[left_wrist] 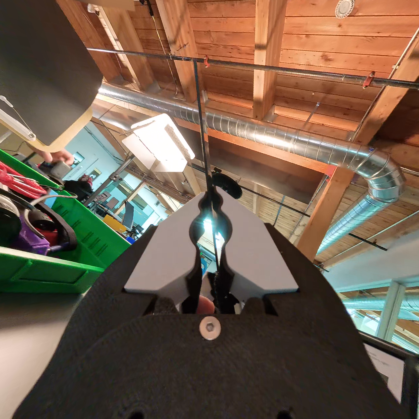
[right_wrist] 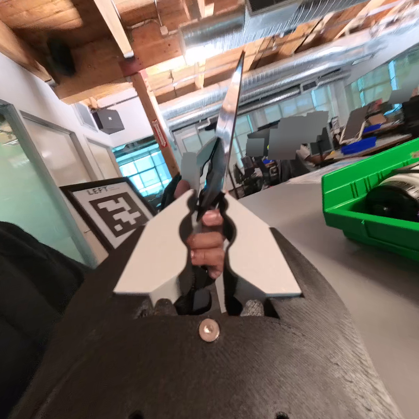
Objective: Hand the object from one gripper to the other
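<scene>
A long, thin, shiny metal blade [right_wrist: 230, 113] stands upright. In the left wrist view the blade [left_wrist: 200, 113] shows edge-on as a dark line against the ceiling. My left gripper [left_wrist: 210, 196] points up and is shut on it near the fingertips. In the right wrist view the left gripper's grey fingers [right_wrist: 205, 150] clamp the blade's middle. My right gripper [right_wrist: 209, 197] sits lower, with its jaws narrowly apart around the blade's dark lower end. Contact there is unclear. A hand [right_wrist: 206, 244] shows behind the fingers.
A green bin [left_wrist: 90, 229] full of tools and straps sits on the grey table [left_wrist: 22, 328] to the left. It also shows in the right wrist view [right_wrist: 353, 188] at the right. A square black-and-white marker card [right_wrist: 118, 210] is at the left. A dark panel [left_wrist: 40, 68] hangs overhead. My right fingertips sit around 8 centimeters from my left ones.
</scene>
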